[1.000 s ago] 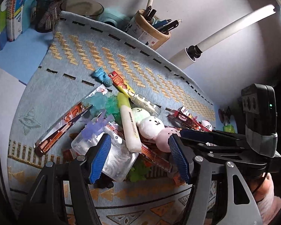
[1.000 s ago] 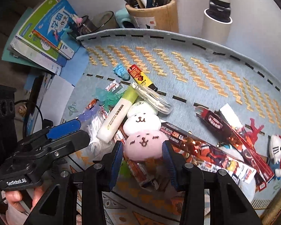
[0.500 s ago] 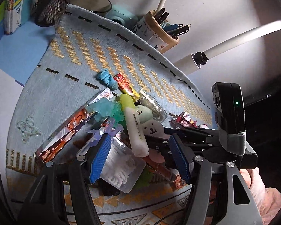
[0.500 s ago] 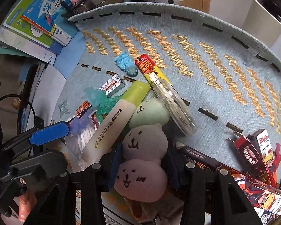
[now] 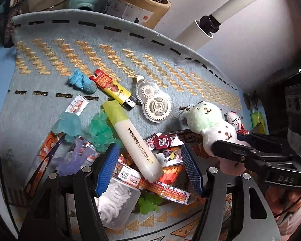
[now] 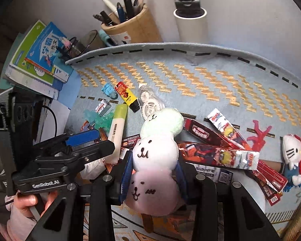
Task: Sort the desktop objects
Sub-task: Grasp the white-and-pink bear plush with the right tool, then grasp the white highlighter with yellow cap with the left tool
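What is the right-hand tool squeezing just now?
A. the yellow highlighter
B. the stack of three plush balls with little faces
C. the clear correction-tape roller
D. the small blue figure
B: the right tool has its blue pads pressed into the pink bottom ball of the plush stack and is closing on it, while the highlighter, the tape roller and the blue figure lie untouched on the mat.

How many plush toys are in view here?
2. The three-ball dumpling plush sits between the closing jaws of the right tool; the white cat plush lies near the right edge of the mat, beside the red card boxes. Others may be buried.
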`<state>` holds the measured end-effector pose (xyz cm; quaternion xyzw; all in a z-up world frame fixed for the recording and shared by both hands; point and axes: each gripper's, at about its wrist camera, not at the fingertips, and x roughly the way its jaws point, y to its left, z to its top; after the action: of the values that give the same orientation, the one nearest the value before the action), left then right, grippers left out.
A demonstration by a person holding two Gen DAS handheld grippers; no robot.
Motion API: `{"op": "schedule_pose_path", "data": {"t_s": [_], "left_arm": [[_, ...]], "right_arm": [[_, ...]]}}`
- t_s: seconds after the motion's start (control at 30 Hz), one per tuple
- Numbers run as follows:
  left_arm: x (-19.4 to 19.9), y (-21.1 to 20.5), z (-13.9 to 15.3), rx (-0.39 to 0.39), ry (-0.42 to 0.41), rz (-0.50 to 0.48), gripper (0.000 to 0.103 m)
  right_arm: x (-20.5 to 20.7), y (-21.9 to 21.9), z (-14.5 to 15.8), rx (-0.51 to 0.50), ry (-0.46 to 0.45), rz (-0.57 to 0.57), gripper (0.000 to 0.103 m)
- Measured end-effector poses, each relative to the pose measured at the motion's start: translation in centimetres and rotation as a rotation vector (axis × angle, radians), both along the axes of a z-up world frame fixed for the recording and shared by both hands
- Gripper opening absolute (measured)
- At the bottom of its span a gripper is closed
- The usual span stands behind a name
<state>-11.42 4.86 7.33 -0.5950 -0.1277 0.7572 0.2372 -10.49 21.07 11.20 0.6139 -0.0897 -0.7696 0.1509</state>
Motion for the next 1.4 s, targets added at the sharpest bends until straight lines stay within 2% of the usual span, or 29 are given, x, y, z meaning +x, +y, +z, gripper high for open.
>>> {"op": "schedule_pose_path", "data": {"t_s": [0.1, 0.13, 0.33, 0.37, 0.47, 0.53, 0.73, 0.8, 0.83, 0.9, 1.17, 1.3, 1.4], "left_arm": [[-0.8, 0.7, -1.1, -0.008, -0.021, 0.005, 0.063], [-1.0, 0.7, -1.3, 0.011, -0.025, 0.004, 0.063], [-1.4, 1.0, -0.8, -0.013, -0.009, 0.006, 0.062], [-1.4, 0.6, -0.9, 0.007, -0.020, 0.019, 0.062], [-1.9, -1.1, -1.7, 0.133, -0.071, 0.111, 0.062], [-2.2, -1.2, -1.9, 0.164, -0.079, 0.153, 0.062], [-2.6, 2.3, -1.5, 0.032, 0.011, 0.160, 0.062], [-2.9, 3.5, -2.2, -0.026, -0.003, 0.144, 0.062], [-3.0, 3.9, -2.6, -0.036, -0.019, 0.138, 0.059], [-3.0, 4.0, -2.9, -0.058, -0.011, 0.146, 0.060], [-4.3, -0.2, -3.2, 0.187, -0.051, 0.335, 0.060], [-4.9, -0.7, -3.4, 0.193, -0.065, 0.406, 0.060], [-5.2, -0.1, -3.3, 0.147, -0.055, 0.428, 0.060]], "right_arm": [[0.6, 1.3, 0.4, -0.024, 0.004, -0.037, 0.039], [0.8, 1.6, 0.5, -0.030, 0.003, -0.047, 0.039], [1.2, 1.9, 0.1, -0.050, -0.011, -0.066, 0.040], [1.2, 2.0, 0.1, -0.053, -0.011, -0.067, 0.040], [1.2, 2.5, 0.2, -0.064, -0.014, -0.078, 0.040], [1.1, 2.6, 0.0, -0.070, -0.023, -0.088, 0.040], [1.1, 3.0, 0.6, -0.081, -0.009, -0.092, 0.040], [1.2, 3.1, 0.9, -0.081, 0.001, -0.096, 0.040], [1.2, 3.3, 1.0, -0.080, 0.002, -0.101, 0.040], [1.3, 3.6, 1.1, -0.080, 0.004, -0.111, 0.040], [1.6, 4.4, 1.0, -0.094, -0.004, -0.143, 0.040], [1.5, 4.0, 1.1, -0.093, -0.002, -0.132, 0.040], [1.4, 3.9, 1.0, -0.090, -0.003, -0.126, 0.040]]}}
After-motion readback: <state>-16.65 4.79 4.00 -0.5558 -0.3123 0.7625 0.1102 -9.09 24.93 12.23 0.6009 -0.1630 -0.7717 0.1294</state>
